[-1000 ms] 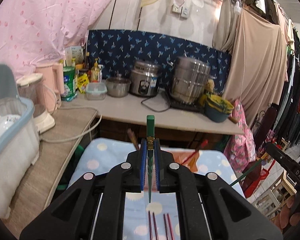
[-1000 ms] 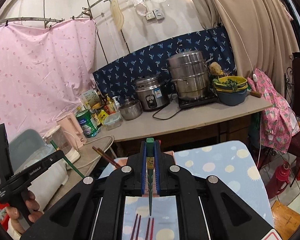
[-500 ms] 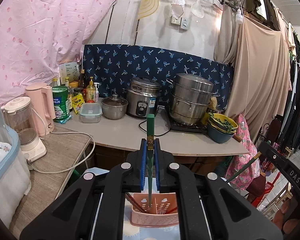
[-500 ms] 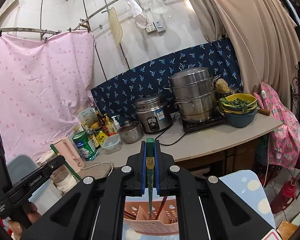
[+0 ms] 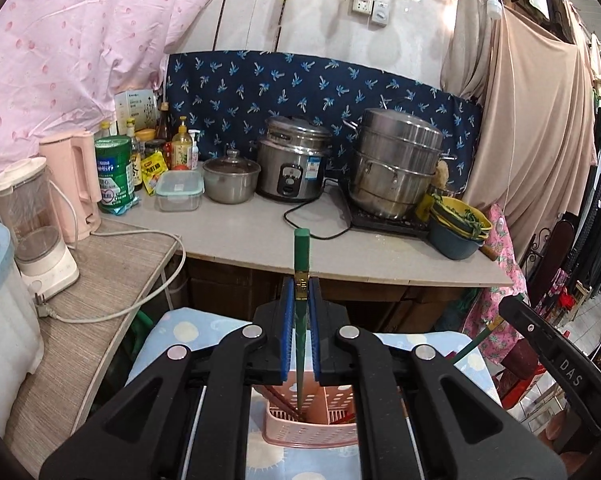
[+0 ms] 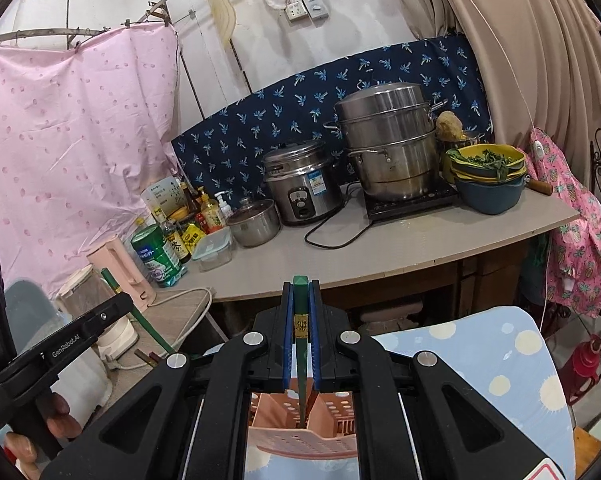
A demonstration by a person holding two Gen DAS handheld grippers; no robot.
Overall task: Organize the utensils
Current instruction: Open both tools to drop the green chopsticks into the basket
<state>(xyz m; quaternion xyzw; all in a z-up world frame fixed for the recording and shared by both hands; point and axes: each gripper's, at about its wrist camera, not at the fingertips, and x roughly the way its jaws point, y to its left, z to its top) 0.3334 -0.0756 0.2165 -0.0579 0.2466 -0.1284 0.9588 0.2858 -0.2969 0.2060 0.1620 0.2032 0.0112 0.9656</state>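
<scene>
My left gripper (image 5: 300, 292) is shut on a green chopstick (image 5: 301, 256) held upright; its thin tip hangs in a pink perforated utensil basket (image 5: 308, 434) on the blue dotted table. My right gripper (image 6: 300, 300) is shut on a second green chopstick (image 6: 300, 292), tip down over the same basket (image 6: 300, 438). Dark red chopsticks (image 5: 278, 398) stand in the basket. The right gripper's body shows at the right of the left wrist view (image 5: 556, 364); the left gripper's body shows at the left of the right wrist view (image 6: 60, 348).
A grey counter (image 5: 260, 240) behind the table carries a rice cooker (image 5: 294, 160), a steel steamer pot (image 5: 396, 160), a small pot (image 5: 230, 176) and bowls (image 5: 456, 228). A blender (image 5: 36, 224) and kettle (image 5: 72, 184) stand on the left shelf. Cords trail there.
Both grippers tilted up and moved over the pink basket. The red chopsticks lying on the table have dropped out of view, and the green chopstick tips now hang in the basket.
</scene>
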